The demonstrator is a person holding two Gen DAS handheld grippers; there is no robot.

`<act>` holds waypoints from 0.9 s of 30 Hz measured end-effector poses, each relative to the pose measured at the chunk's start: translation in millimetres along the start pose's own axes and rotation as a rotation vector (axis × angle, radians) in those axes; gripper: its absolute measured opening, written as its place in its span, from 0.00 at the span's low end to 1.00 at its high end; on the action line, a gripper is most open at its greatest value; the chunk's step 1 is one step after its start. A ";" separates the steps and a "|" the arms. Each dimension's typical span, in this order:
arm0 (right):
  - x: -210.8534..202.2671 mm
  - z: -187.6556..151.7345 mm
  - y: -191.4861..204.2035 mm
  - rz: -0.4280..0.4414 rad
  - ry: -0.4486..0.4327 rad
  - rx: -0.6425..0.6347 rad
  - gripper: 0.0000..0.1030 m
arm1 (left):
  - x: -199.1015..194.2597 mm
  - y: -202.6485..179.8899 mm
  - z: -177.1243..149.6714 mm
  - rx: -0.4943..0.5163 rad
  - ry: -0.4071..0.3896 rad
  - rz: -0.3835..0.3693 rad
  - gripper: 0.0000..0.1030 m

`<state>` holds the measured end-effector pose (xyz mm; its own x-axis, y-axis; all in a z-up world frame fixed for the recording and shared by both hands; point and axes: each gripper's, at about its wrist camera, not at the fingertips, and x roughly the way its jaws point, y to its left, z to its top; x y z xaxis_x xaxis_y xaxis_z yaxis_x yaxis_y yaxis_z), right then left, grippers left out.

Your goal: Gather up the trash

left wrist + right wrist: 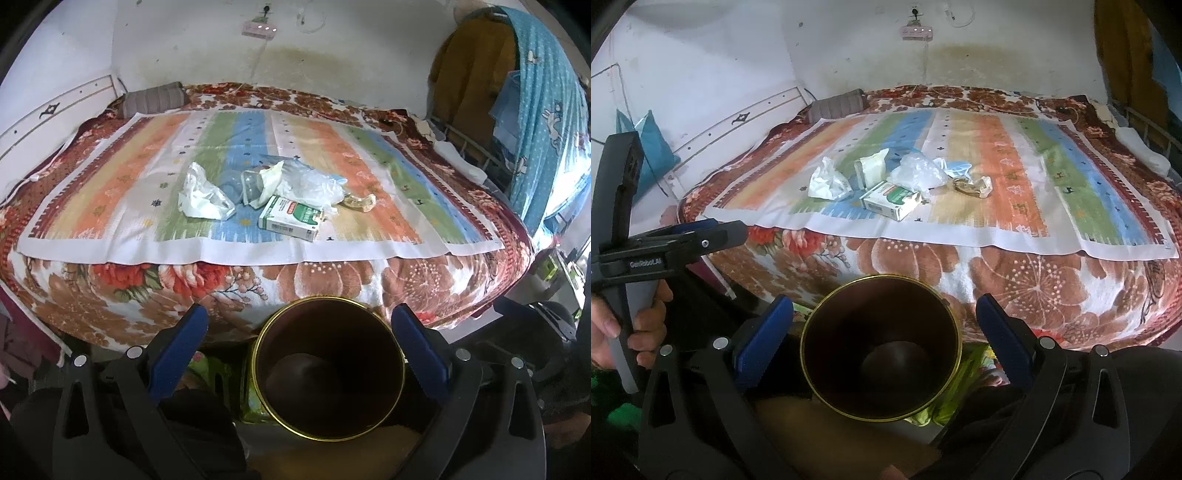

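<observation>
Gold-rimmed bin [328, 373]: dark inside, below bed edge, between both sets of fingers.
Trash: crumpled white bag [203, 197], clear plastic [310, 182], green-white carton [291, 218] clustered on striped cloth [110, 206] on bed; carton text unreadable.
Left gripper [300, 325]: fingers wide, holding nothing; body reads "GenRobot.AI".
Right gripper [884, 317]: fingers wide, holding nothing.

Crumpled wrappers [202, 197], green-white carton [290, 218] (lying flat), clustered mid-bed, dark gold-rimmed bin [328, 369] below
</observation>
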<state>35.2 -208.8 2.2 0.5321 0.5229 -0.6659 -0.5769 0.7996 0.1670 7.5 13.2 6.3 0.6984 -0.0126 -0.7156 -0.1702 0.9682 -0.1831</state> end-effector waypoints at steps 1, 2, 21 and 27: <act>-0.3 0.0 -0.3 0.004 -0.001 0.000 0.92 | 0.6 1.2 0.5 -0.007 0.006 0.004 0.95; -0.9 0.0 -0.4 0.006 -0.004 0.002 0.92 | 0.5 2.5 0.9 -0.014 0.007 0.000 0.95; -0.4 1.0 2.0 0.006 0.003 -0.002 0.92 | -4.5 6.9 1.1 -0.054 -0.013 -0.037 0.95; -0.4 0.9 1.9 0.007 0.003 -0.001 0.92 | -1.4 12.5 -0.4 -0.080 -0.008 -0.010 0.95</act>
<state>34.5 -207.2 3.5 0.5257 0.5277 -0.6672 -0.5814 0.7954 0.1710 4.1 25.3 4.8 0.7058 -0.0194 -0.7082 -0.2182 0.9451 -0.2433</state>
